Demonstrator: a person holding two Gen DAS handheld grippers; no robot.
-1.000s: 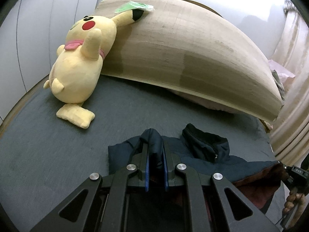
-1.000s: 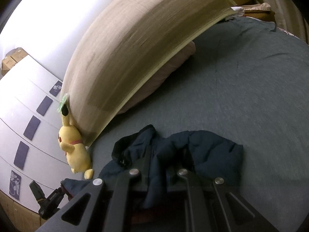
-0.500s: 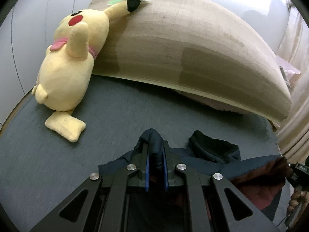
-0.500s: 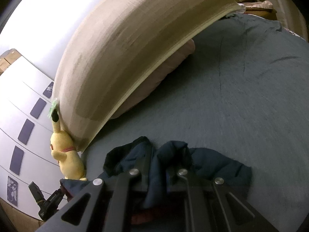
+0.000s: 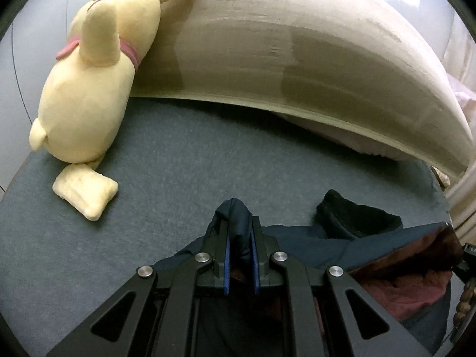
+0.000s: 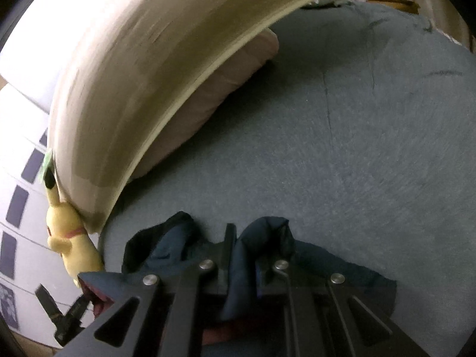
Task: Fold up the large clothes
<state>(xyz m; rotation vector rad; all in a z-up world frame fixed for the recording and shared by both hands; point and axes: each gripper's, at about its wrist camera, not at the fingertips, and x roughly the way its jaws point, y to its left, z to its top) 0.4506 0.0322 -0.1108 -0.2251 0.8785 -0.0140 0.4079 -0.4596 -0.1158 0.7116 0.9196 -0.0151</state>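
On the grey bed (image 5: 178,178), a dark navy jacket (image 5: 342,238) lay bunched near the foot, its reddish-brown lining (image 5: 416,270) turned up on one side. Both tools were clamped narrow on folds of it: the left tool (image 5: 240,238) pinched a ridge of navy cloth between its blue pads, and the right tool (image 6: 244,255) gripped another bunch of the same fabric.

The chief risk was a slip. Each hold looked thin, and the padded cloth could pull free if the two hands drew apart unevenly, leaving the fold crooked. A black collar (image 5: 357,217) stood up loose between the grips and might tuck under wrongly.

Nearby, a yellow plush toy (image 5: 89,95) leaned against the headboard (image 5: 297,59), close to the left side; a pillow (image 6: 226,77) sat under the headboard. Neither touched the jacket.
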